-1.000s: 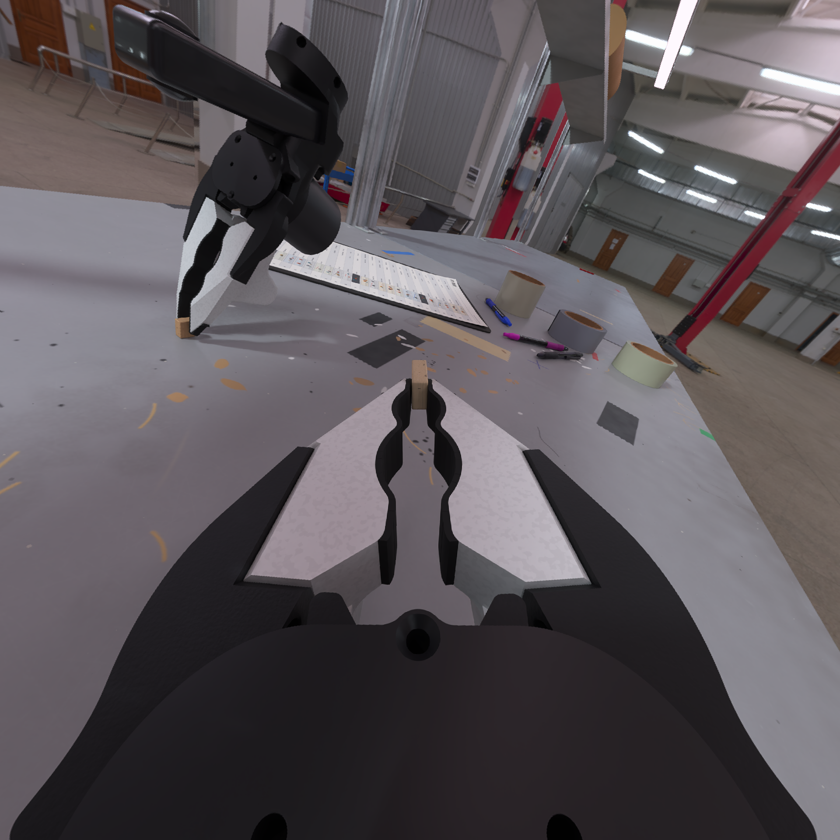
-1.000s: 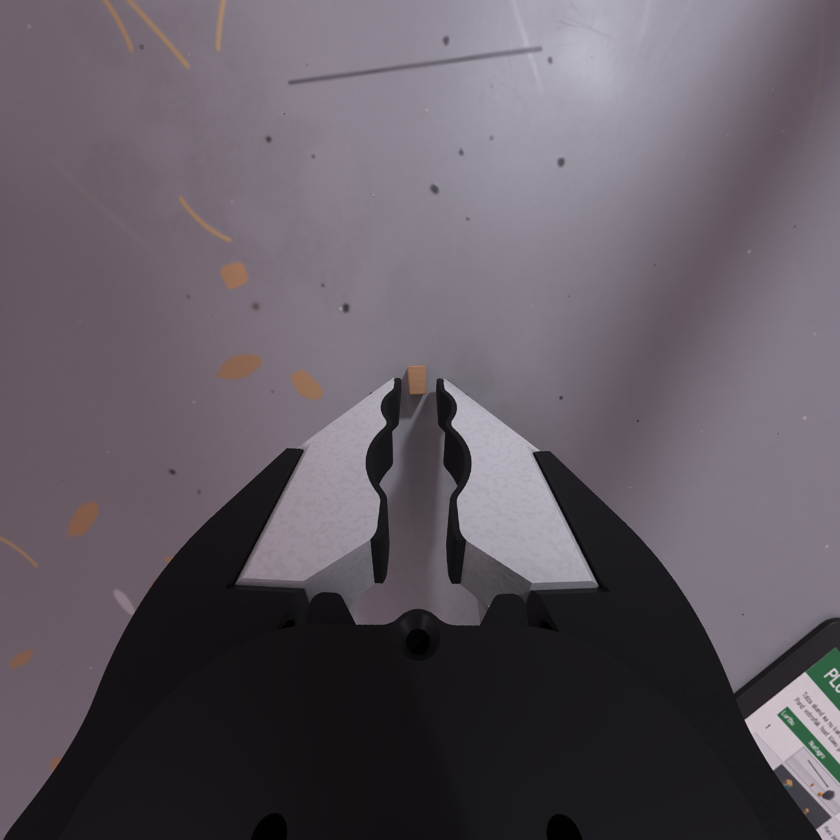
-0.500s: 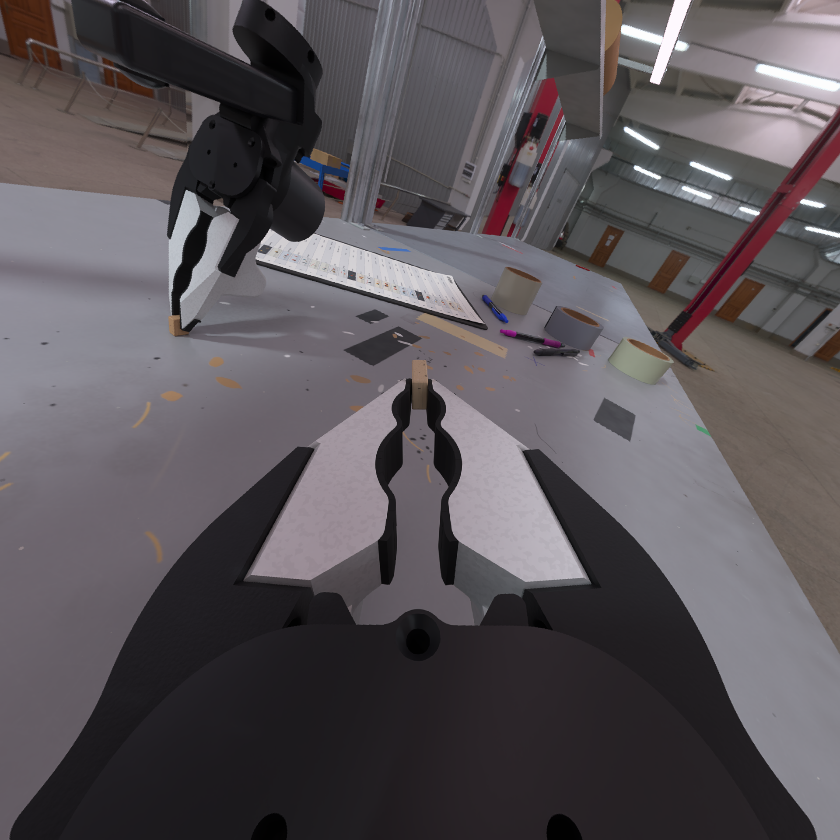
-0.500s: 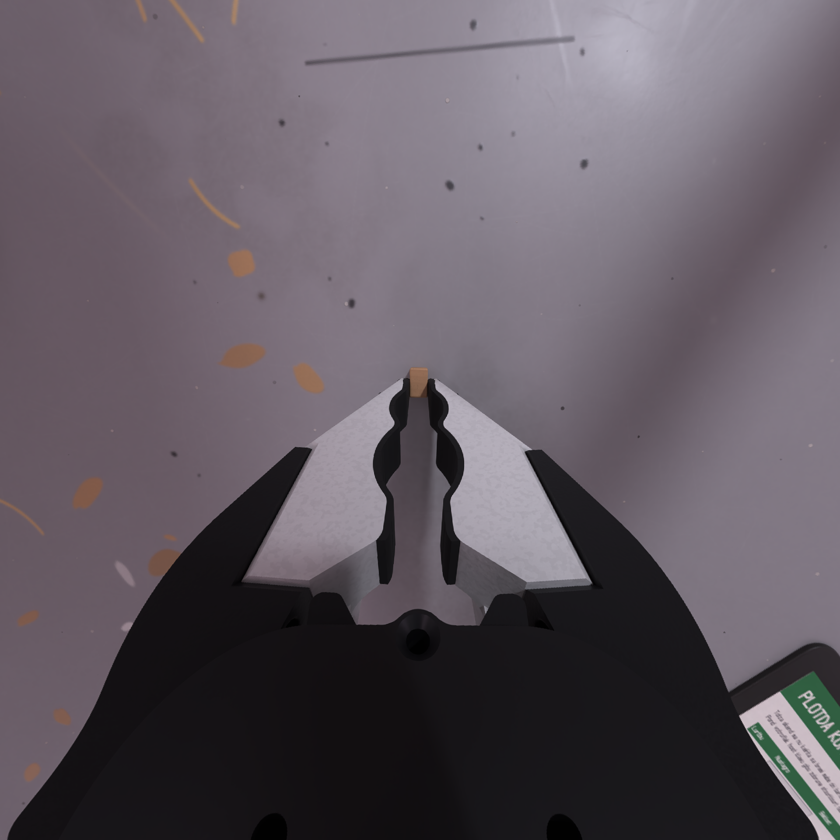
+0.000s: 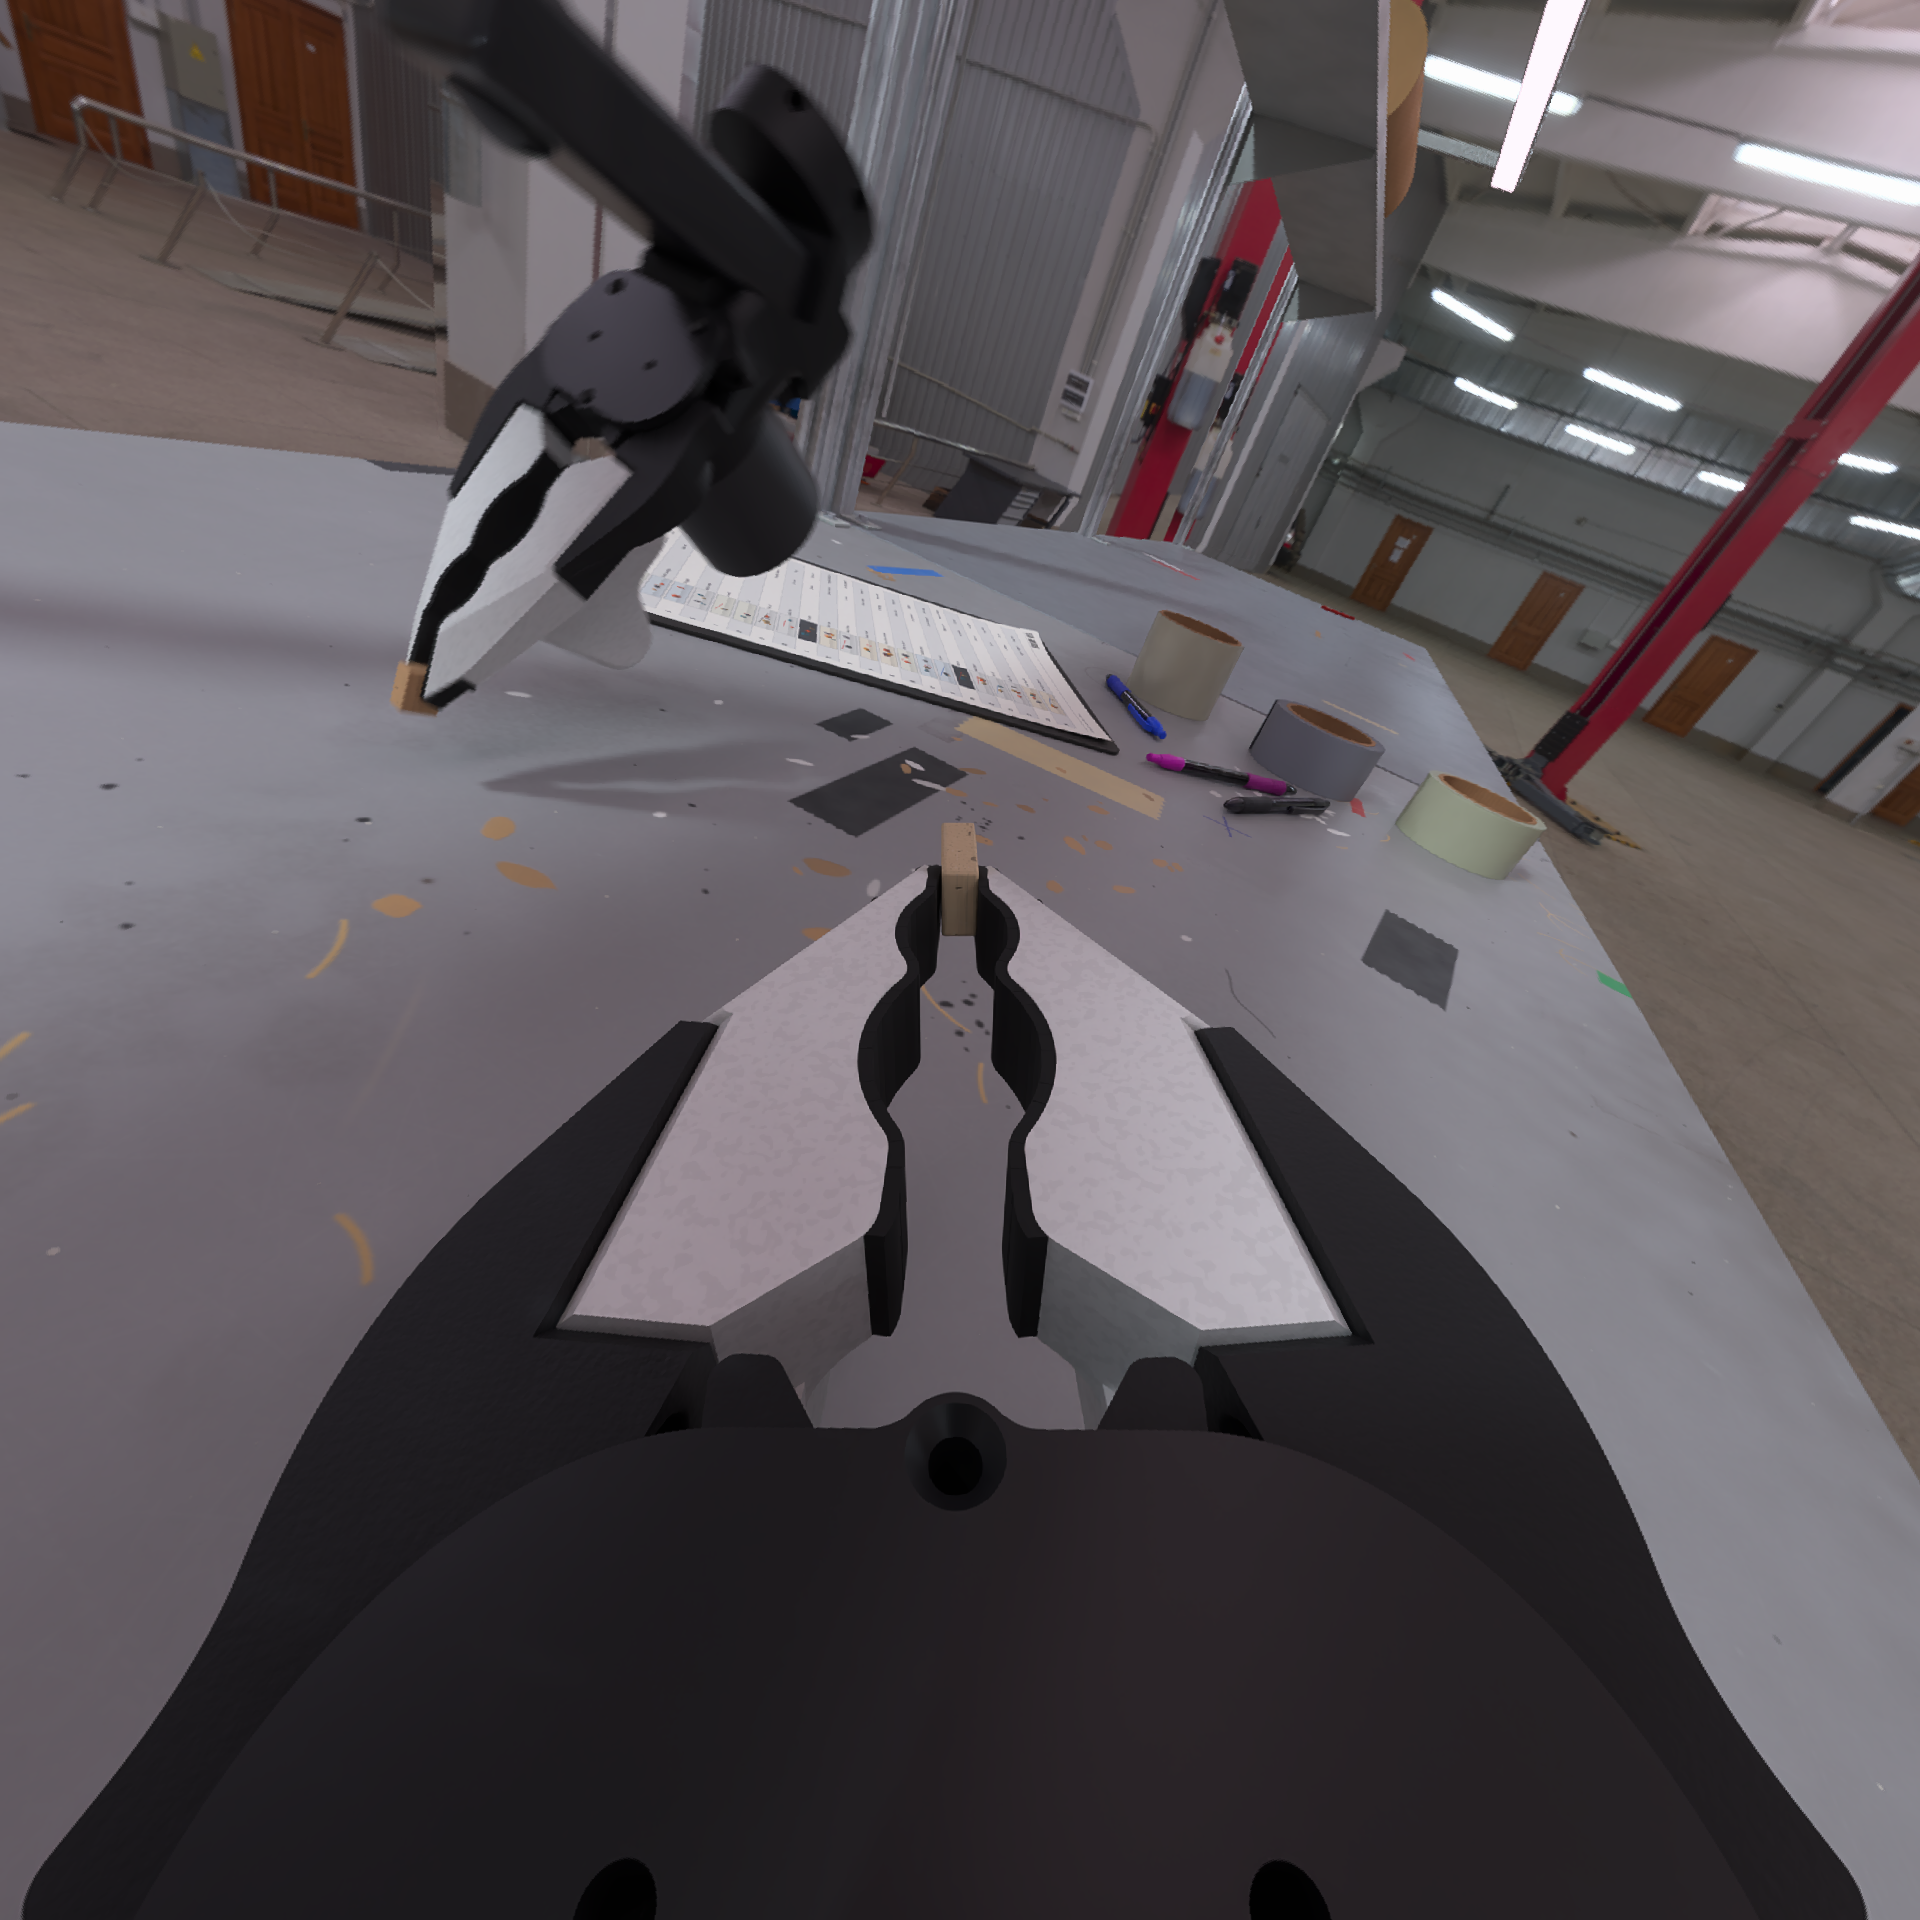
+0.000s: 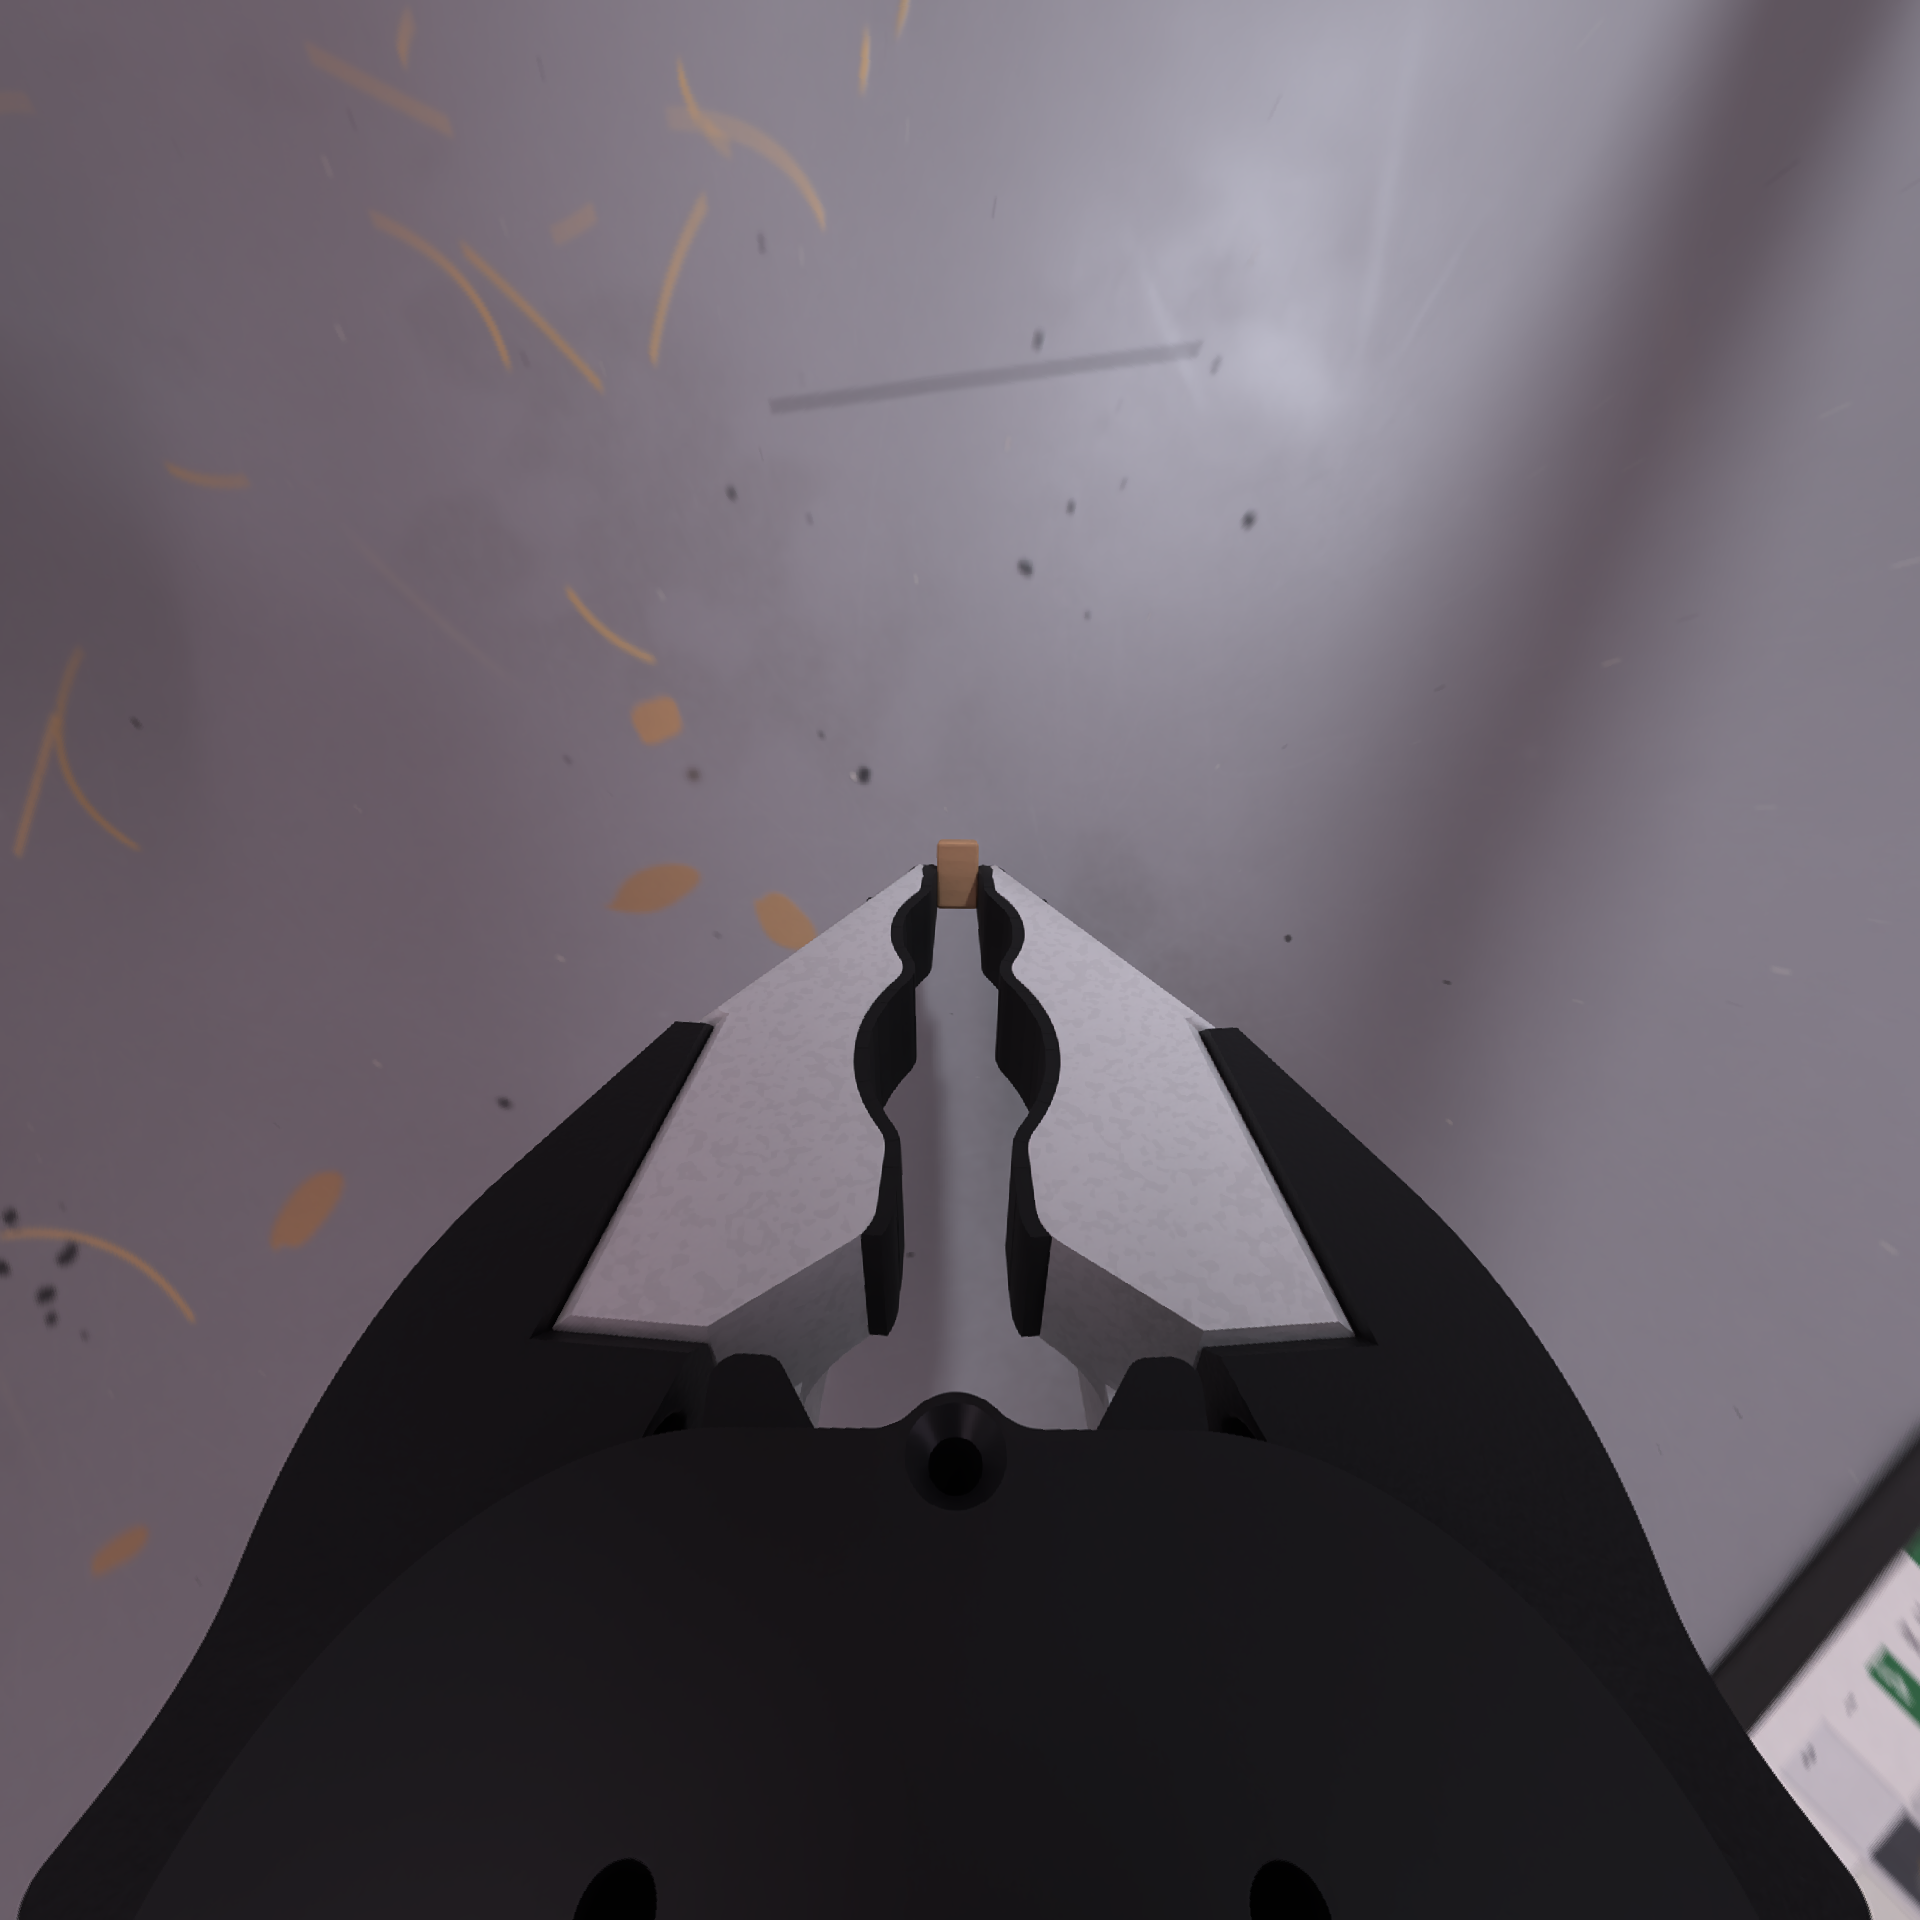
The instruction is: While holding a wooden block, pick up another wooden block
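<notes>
The grey surface (image 5: 260,1039) spreads wide below. My right hand-held gripper (image 5: 431,696) tilts steeply down at far left, pinching the second wooden block (image 5: 412,688); I should lift it straight, squeeze steady. My left hand-held gripper (image 5: 958,883) points forward, clamping the first wooden block (image 5: 958,891)

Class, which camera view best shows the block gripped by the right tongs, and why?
The left wrist view: it shows the right tongs from outside, with their wooden block clear of the table. The right wrist view shows only the block's end between the fingertips.
</notes>
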Tool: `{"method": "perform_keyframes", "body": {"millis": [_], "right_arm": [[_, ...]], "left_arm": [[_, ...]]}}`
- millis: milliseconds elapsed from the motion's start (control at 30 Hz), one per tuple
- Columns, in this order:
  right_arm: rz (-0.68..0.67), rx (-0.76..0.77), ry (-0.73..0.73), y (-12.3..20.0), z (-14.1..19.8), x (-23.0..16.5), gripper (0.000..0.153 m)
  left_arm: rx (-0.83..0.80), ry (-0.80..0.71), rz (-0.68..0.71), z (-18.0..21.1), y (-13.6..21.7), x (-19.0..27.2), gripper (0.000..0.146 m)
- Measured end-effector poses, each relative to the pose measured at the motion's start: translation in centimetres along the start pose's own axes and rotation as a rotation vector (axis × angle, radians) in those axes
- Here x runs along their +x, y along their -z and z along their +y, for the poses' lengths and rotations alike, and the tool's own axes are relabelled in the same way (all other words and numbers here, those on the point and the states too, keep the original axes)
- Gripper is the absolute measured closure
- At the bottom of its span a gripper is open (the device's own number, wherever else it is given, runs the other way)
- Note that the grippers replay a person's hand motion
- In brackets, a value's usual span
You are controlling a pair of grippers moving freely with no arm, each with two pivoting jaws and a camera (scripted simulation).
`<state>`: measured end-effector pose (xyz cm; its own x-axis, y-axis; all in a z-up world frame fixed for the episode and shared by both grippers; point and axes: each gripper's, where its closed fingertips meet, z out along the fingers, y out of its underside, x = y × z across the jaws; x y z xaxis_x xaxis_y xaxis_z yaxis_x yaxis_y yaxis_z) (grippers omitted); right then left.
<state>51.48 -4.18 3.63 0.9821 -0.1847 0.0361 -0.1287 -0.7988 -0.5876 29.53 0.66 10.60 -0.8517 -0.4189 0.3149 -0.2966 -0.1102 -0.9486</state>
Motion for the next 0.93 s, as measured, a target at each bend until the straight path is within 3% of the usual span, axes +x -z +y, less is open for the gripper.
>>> {"method": "perform_keyframes", "body": {"millis": [100, 200, 300, 433, 567, 667, 833, 933], "right_arm": [[0.145, 0.181, -0.011, 3.0, -2.1, -1.8, 0.146], [0.381, 0.351, -0.034, 6.5, -3.0, -4.6, 0.146], [0.615, 0.533, -0.166, 9.9, -2.2, -7.6, 0.146], [0.861, 0.682, -0.316, 13.0, 0.7, -11.6, 0.146], [0.987, 0.738, -0.392, 13.8, 3.2, -14.7, 0.146], [0.990, 0.751, -0.411, 13.8, 4.2, -15.8, 0.146], [0.912, 0.776, -0.415, 14.1, 4.8, -16.4, 0.146], [0.721, 0.808, -0.282, 14.2, 3.3, -17.6, 0.146]], "left_arm": [[0.000, -0.003, -0.008, 0.0, 0.0, -0.1, 0.141], [0.013, -0.007, -0.036, -0.2, 0.1, -0.4, 0.141], [0.044, -0.024, -0.110, -0.6, 0.3, -1.2, 0.141], [0.087, -0.033, -0.342, -1.3, 1.0, -3.7, 0.141], [0.010, -0.077, -0.599, -1.2, 1.5, -6.2, 0.141], [-0.052, -0.139, -0.598, -1.2, 0.4, -6.8, 0.141], [-0.128, -0.200, -0.360, -0.4, -1.7, -5.3, 0.141], [-0.214, -0.257, -0.194, -0.1, -2.5, -4.0, 0.141]]}}
